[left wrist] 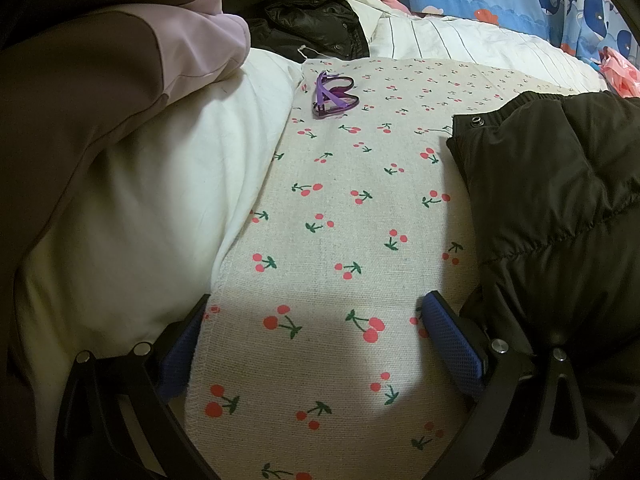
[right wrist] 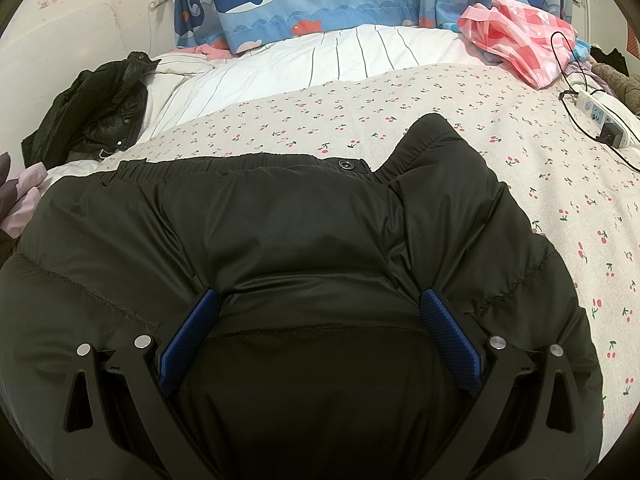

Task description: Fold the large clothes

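Observation:
A black padded jacket (right wrist: 304, 232) lies spread on the cherry-print bed sheet (right wrist: 520, 168), its elastic hem and a snap button (right wrist: 345, 164) at the far edge. My right gripper (right wrist: 320, 300) is open, just above the jacket's middle, holding nothing. In the left wrist view the jacket's edge (left wrist: 552, 200) lies at the right. My left gripper (left wrist: 316, 308) is open over the bare sheet (left wrist: 340, 220), left of the jacket, empty.
A brown and lilac garment (left wrist: 80, 100) and a white one (left wrist: 160, 200) lie left of the left gripper. Purple glasses (left wrist: 334, 94) rest on the sheet. A second black jacket (right wrist: 96, 108), a pink bag (right wrist: 516, 40) and a power strip (right wrist: 604, 118) lie around the bed.

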A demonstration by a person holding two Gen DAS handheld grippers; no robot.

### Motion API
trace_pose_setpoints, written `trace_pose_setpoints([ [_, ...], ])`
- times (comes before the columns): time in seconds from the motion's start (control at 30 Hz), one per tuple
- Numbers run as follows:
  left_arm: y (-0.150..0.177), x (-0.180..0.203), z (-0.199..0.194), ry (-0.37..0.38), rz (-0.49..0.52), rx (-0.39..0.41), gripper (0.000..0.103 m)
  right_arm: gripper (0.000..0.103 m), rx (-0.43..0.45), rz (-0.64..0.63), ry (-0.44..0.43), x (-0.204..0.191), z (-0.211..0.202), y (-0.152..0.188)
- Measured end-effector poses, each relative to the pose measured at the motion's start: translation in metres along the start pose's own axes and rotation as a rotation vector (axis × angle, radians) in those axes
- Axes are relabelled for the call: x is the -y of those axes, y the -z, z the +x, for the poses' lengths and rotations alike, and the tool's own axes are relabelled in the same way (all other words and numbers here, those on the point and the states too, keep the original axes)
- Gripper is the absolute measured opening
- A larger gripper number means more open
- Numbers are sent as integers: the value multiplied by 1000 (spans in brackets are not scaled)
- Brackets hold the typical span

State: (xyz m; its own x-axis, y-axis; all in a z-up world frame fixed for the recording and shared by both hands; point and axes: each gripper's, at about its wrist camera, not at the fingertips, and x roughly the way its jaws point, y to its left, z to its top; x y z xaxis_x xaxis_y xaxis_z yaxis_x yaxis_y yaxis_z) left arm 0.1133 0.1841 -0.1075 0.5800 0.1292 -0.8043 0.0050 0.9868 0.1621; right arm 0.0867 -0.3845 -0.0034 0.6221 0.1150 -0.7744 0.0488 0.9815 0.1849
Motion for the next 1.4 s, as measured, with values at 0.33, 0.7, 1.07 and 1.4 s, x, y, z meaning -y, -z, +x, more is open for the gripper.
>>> trace_pose_setpoints([
  [0.33, 0, 0, 0, 0, 0, 0, 97, 97, 0, 0, 0, 0, 0, 0],
  [0.7, 0, 0, 0, 0, 0, 0, 97, 97, 1, 0, -1, 1, 0, 0],
  [1.07, 0, 0, 0, 0, 0, -1, 97, 97, 12, 2, 2, -1, 0, 0],
  [1.4, -1, 0, 0, 0, 1, -1, 97, 96, 1, 44, 28, -7, -16, 1],
])
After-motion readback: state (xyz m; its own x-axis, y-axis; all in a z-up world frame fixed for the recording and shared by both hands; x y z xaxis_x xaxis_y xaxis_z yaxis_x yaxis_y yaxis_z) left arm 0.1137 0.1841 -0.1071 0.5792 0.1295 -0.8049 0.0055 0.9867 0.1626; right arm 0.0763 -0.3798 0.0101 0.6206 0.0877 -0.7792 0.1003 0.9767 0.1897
